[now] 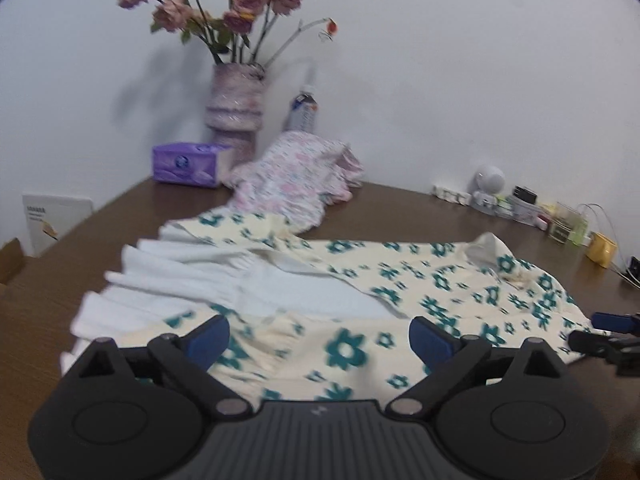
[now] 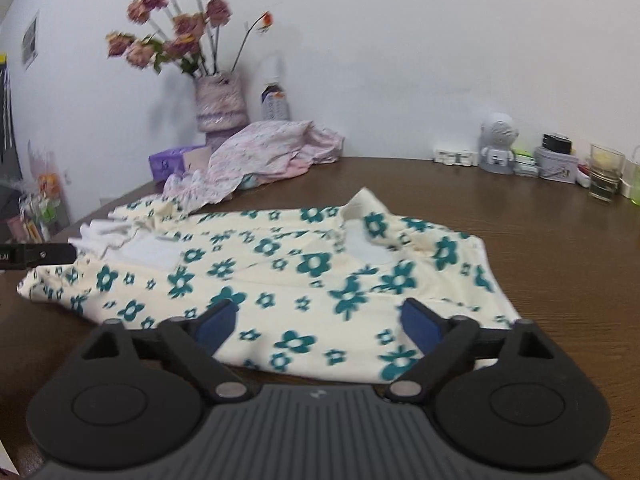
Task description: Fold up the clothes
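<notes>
A cream garment with teal flowers (image 1: pixel 360 312) (image 2: pixel 288 272) lies spread on the brown table (image 1: pixel 420 216) (image 2: pixel 540 232), with a white pleated part (image 1: pixel 168 280) (image 2: pixel 100 236) at its left end. My left gripper (image 1: pixel 320 340) hovers over the near edge of the garment, its blue pads wide apart, open, with nothing pinched. My right gripper (image 2: pixel 320 324) also stands open above the near edge of the cloth. In the left wrist view the right gripper's fingers (image 1: pixel 612 328) show at the right border. A second, pink floral garment (image 1: pixel 296 176) (image 2: pixel 260 156) lies crumpled behind.
A vase of dried roses (image 1: pixel 236 112) (image 2: pixel 218 100), a bottle (image 1: pixel 302 112) (image 2: pixel 274 104) and a purple tissue pack (image 1: pixel 188 164) (image 2: pixel 172 162) stand by the wall at the back left. Small jars, a tin and a white figure (image 2: pixel 498 144) (image 1: pixel 490 188) line the back right.
</notes>
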{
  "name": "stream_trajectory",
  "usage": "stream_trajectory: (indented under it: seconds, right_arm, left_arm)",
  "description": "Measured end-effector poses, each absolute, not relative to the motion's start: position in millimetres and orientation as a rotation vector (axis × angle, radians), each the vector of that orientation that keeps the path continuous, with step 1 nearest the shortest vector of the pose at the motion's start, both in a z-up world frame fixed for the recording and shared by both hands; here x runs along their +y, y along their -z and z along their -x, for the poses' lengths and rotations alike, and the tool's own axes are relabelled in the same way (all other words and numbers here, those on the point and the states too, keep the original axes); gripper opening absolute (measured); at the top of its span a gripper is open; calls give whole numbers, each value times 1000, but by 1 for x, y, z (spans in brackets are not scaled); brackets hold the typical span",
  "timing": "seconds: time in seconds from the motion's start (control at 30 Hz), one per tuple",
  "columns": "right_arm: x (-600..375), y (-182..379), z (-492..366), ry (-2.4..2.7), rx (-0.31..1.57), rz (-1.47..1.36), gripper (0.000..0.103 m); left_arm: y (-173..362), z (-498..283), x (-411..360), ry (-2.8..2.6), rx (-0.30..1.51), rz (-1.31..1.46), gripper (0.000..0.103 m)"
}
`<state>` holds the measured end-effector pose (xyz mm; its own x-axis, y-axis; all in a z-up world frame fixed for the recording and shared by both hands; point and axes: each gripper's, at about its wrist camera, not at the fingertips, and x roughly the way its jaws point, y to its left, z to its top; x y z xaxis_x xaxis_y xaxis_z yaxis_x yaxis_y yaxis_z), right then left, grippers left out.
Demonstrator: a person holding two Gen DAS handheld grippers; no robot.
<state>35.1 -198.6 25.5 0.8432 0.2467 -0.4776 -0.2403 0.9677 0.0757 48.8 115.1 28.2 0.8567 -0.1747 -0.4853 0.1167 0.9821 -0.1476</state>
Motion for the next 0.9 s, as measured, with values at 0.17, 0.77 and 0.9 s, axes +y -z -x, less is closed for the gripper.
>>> stream_trajectory:
  seconds: [0.17, 0.77, 0.9]
  right_arm:
    - [-180, -19, -41, -268, 531, 9, 101]
    - [-174, 3, -77, -209, 680, 2, 102]
    - [-170, 4, -77, -199, 687, 29, 102]
  left_arm:
    - [-17, -57, 102, 143, 557, 110, 98]
    - [3, -77, 84, 116, 656, 60, 103]
    - [3, -77, 82, 113, 659, 48, 103]
